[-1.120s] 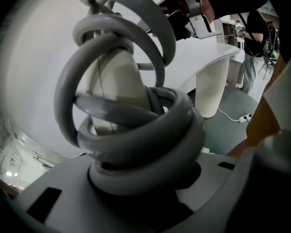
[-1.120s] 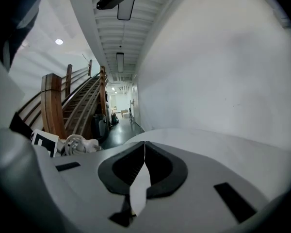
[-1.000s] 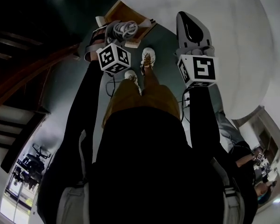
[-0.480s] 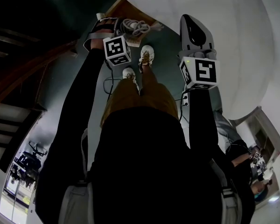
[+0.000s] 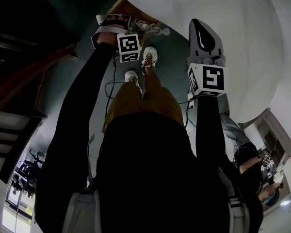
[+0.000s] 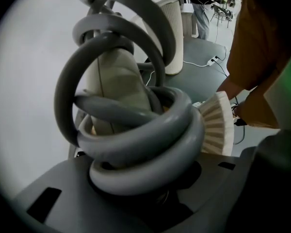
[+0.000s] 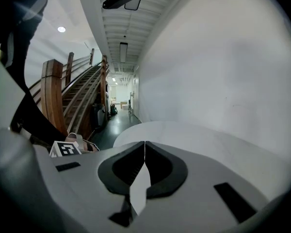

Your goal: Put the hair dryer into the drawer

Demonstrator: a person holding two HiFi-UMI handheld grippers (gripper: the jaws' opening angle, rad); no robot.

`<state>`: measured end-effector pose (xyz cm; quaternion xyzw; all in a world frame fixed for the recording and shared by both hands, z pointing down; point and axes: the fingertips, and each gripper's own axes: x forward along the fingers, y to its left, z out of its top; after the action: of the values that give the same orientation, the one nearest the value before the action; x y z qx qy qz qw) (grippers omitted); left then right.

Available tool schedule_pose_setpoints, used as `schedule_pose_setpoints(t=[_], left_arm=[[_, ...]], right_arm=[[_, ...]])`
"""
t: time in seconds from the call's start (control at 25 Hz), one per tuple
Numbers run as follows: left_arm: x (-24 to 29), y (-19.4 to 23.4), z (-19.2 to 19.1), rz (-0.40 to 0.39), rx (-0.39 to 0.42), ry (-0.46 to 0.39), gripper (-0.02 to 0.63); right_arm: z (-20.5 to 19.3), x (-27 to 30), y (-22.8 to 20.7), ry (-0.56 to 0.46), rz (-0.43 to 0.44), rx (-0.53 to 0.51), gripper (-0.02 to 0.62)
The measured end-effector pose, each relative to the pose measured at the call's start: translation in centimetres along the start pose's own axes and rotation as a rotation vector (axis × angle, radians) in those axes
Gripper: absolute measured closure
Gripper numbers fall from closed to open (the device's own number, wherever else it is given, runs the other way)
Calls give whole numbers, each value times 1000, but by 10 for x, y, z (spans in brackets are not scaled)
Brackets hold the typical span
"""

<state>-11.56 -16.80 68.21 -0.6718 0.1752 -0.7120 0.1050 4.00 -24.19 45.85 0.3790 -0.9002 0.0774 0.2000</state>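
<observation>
Within left tool [image 5: 110,22], one hair dryer [image 6: 114,77], one cord [image 6: 145,141]

Dim head view, dark fisheye corners, hair dryer [image 6: 117,81] blurred up close

Our left gripper [image 6: 148,186] is clamped on the hair dryer [image 6: 117,76], whose cream body rises from between the fingers [image 6: 48,200]. Its thick grey cord [image 6: 140,147] is wound round the body in loose loops. The lowest loops lie right on the fingers and hide the pads. Just right of the fingers, a cream ribbed piece [image 6: 217,126] fans out from behind the coil. Beyond the fingertips to the left we see only a plain white surface [image 6: 24,81]. Farther off, up and right, a ribbed cream pedestal [image 6: 173,38] stands on the dark floor [image 6: 203,47]. A white cable [image 6: 203,62] runs past it, and ochre cloth [image 6: 264,47] fills the right edge.
</observation>
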Motion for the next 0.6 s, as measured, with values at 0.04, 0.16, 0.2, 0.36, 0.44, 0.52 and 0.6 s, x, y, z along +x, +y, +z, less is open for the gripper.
schedule_pose_setpoints(t=[0.04, 0.16, 0.2, 0.36, 0.44, 0.52, 0.6], left_arm=[[5, -2, -1, -17, -4, 24, 420], [18, -4, -2, -41, 13, 92, 420], [23, -6, -2, -48, 24, 112, 420], [37, -9, -6, -69, 29, 187, 419], [41, -6, -9, -63, -16, 213, 419], [45, -2, -14, -66, -65, 247, 419], [50, 1, -19, -83, -112, 277, 417]], right_arm=[[-2, -1, 1, 5, 3, -1, 569], [-7, -6, 1, 19, 12, -22, 569], [-9, -8, 1, 22, 14, -41, 569], [-15, -13, -2, 35, 12, -68, 569], [-18, -15, -4, 40, 6, -58, 569], [-21, -17, -5, 44, 1, -50, 569], [-23, -18, -6, 51, 1, -41, 569]])
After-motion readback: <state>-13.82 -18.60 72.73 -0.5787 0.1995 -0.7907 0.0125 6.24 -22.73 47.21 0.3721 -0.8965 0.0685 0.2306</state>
